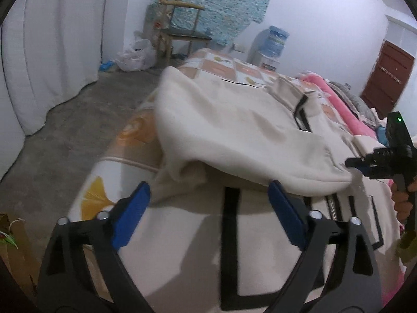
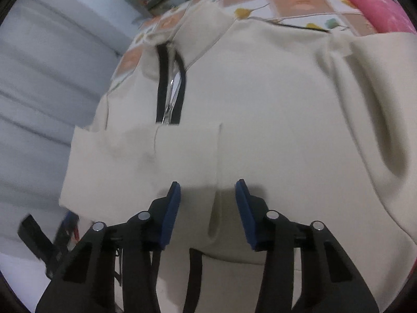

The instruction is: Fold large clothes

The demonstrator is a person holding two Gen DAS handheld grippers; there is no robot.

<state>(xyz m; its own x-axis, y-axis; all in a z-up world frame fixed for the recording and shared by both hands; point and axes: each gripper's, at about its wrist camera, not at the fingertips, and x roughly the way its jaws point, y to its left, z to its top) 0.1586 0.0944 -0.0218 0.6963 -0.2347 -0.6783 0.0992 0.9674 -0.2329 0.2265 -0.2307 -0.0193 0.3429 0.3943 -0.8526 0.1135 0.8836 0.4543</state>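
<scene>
Your left gripper (image 1: 208, 195) and right gripper (image 2: 207, 195) both gape empty; pinch the soft, floppy jacket (image 1: 234, 130) at its thick cuff near the bed's (image 1: 104, 180) edge.

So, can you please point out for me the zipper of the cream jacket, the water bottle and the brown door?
zipper (image 2: 170, 99): right wrist view, on the metal teeth between the black strips.
water bottle (image 1: 276, 40): left wrist view, on its blue body.
brown door (image 1: 385, 78): left wrist view, on the middle panel.
</scene>
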